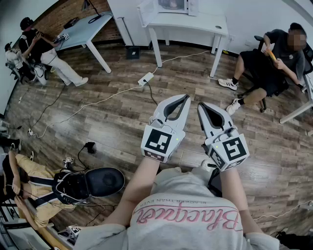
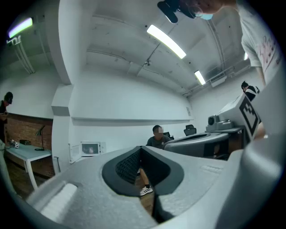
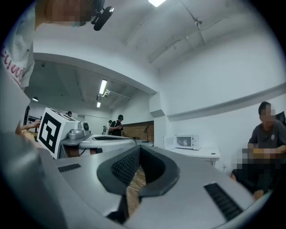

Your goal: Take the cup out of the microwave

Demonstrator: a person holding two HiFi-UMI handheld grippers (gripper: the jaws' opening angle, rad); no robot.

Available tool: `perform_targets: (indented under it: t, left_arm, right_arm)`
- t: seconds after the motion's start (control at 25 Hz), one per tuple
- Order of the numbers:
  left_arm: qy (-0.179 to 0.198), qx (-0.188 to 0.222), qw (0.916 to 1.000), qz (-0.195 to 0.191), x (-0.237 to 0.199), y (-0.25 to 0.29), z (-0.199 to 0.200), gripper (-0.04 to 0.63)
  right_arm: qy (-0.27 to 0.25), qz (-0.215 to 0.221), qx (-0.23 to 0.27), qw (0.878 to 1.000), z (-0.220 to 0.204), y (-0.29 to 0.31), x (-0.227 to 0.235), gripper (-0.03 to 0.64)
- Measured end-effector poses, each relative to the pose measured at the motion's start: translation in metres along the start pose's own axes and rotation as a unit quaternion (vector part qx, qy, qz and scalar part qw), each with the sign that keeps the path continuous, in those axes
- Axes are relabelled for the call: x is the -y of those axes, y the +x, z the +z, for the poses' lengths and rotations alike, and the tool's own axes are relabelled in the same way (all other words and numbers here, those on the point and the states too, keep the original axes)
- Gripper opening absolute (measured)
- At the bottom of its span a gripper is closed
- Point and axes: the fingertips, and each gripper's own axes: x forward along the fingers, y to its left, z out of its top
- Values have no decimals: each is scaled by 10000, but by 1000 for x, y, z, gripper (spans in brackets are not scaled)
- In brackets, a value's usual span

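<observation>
One wooden floor (image 1: 112,117) carried two tables, a white tabletop (image 1: 195,22) and a pale blue one (image 1: 83,29), with three seated bystanders (image 1: 44,53) (image 1: 266,63) (image 1: 29,190). One open-doored microwave (image 1: 191,6) stood on the white tabletop. The left gripper (image 1: 187,97) and right gripper (image 1: 199,105), far from it, had fingers pressed together, empty. One cup (image 1: 172,4) showed dimly inside the microwave.

A white table (image 1: 198,23) carries the open-doored microwave (image 1: 172,5).
</observation>
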Motion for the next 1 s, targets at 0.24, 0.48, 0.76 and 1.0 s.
perform_targets:
  t: [0.24, 0.48, 0.76, 1.0]
  left_arm:
    - [-79, 95, 9999, 108, -14, -10, 0, 5]
    - [-93, 80, 9999, 103, -20, -1, -2, 5]
    - [-77, -31, 9999, 124, -38, 18, -10, 5]
    - [-79, -33, 9998, 203, -60, 44, -15, 5]
  right_arm:
    - [-132, 24, 24, 9999, 4, 7, -11, 11]
    - [-230, 70, 4, 9997, 0, 18, -5, 11]
    - [-87, 95, 69, 9999, -1, 43, 11, 11]
    - [-38, 154, 21, 9999, -5, 71, 33, 11]
